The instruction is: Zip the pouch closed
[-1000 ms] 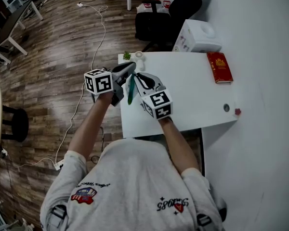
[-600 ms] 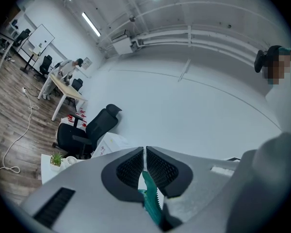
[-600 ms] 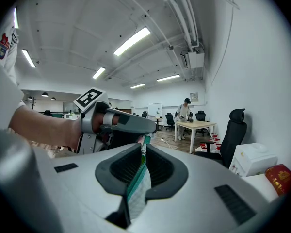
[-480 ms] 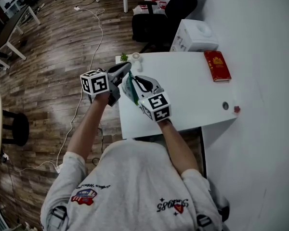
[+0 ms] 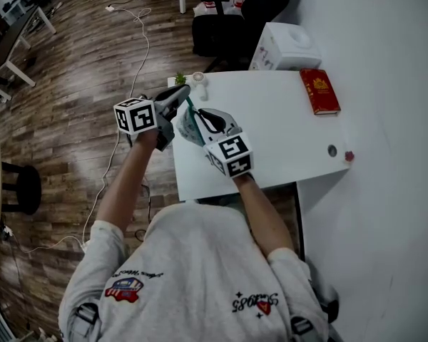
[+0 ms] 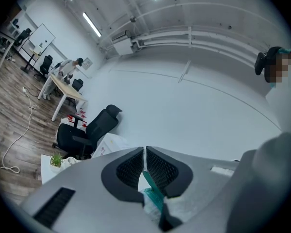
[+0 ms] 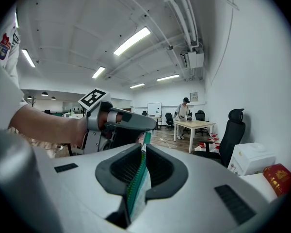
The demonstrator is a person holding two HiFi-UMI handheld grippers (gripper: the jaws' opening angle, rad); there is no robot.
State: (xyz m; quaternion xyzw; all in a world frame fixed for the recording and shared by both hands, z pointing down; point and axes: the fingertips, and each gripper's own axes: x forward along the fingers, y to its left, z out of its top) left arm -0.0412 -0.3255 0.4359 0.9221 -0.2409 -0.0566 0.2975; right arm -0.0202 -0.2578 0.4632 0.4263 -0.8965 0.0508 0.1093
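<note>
Both grippers hold a small white pouch [image 5: 190, 125] with a teal zipper in the air over the left edge of the white table [image 5: 271, 137]. My right gripper [image 5: 194, 117] is shut on the pouch's zipper edge, and in the right gripper view the teal teeth [image 7: 136, 181] run between its jaws [image 7: 143, 152]. My left gripper [image 5: 184, 91] is shut on a thin teal strip at the pouch's far end. In the left gripper view its jaws [image 6: 144, 154] meet on that teal strip [image 6: 153, 193]. The right gripper view shows the left gripper [image 7: 121, 123] just ahead.
On the table lie a red book [image 5: 319, 91] at the far right, a small plant [image 5: 180, 78] and a little white fan [image 5: 197, 79] at the far left corner, and two small items [image 5: 332, 150] near the right edge. A white box [image 5: 285, 47] and black chair [image 5: 221, 27] stand beyond.
The head view has shifted slightly. Both grippers keep their hold on the pouch at nearly the same spot, and more of the pouch's white side shows beside the right gripper.
</note>
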